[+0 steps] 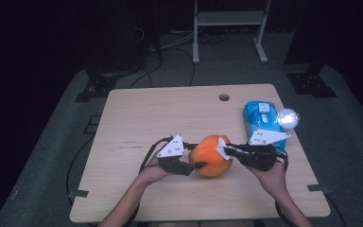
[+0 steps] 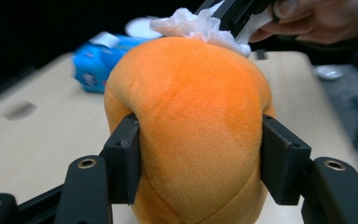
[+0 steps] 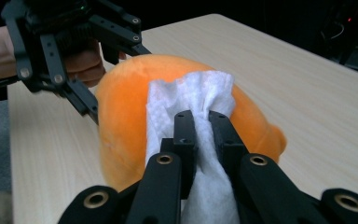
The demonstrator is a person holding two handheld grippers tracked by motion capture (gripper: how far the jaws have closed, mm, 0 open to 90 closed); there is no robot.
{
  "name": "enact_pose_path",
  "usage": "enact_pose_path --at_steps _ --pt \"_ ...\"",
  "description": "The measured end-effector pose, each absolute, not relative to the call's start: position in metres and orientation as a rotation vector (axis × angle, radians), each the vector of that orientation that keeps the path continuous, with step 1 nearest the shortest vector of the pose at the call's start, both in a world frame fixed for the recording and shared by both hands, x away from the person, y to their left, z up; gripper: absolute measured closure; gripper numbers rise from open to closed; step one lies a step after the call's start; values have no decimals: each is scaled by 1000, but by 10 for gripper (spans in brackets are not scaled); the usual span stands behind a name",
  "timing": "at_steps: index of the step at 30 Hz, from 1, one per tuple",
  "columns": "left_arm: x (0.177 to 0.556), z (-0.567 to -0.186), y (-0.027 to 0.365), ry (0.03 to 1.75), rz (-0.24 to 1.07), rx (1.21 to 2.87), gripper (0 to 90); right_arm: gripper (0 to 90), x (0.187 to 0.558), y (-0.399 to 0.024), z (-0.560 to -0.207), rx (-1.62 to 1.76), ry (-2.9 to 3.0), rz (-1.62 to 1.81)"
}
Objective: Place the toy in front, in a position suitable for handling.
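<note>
Wiping comes next: the right gripper (image 3: 203, 122) pinches a crumpled white tissue (image 3: 191, 95) on top of the soft orange plush ball (image 1: 210, 155) at mid-table, which the left gripper (image 2: 200, 156) squeezes from the other side.

Lab or recording studio, dim. Lone light wooden table (image 1: 137, 109) with a cable hole (image 1: 224, 97) on grey carpet (image 1: 52, 127); black stand bases (image 1: 310, 82), loose cables (image 1: 170, 42) and a white metal frame (image 1: 229, 23) behind it, all else dark.
</note>
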State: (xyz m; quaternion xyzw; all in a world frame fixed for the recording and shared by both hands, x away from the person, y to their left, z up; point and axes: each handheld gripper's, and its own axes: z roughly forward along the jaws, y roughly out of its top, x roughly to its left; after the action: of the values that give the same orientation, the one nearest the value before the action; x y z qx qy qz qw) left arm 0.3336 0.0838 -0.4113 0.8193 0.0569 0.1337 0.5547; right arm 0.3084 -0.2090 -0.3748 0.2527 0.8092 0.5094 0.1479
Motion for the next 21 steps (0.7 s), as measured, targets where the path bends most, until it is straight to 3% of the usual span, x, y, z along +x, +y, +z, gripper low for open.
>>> enact_pose_path --at_steps 3,6,9,11,16,21 --pt "341 -430 86 157 277 1999 370 817 316 -200 -388 740 2365 1406" --pt "349 -439 89 243 162 2042 189 819 322 -194 -413 778 2437 1394" --pt "357 -433 95 369 82 1998 82 819 321 -191 -414 760 2450 1401" --pt "359 -436 93 384 72 2013 80 819 321 -190 -413 744 2446 1385" --pt "349 -435 86 345 72 2037 238 818 325 -195 -413 773 2431 1374" --pt "342 -431 78 310 165 2094 304 820 321 -196 -407 772 2400 1386"
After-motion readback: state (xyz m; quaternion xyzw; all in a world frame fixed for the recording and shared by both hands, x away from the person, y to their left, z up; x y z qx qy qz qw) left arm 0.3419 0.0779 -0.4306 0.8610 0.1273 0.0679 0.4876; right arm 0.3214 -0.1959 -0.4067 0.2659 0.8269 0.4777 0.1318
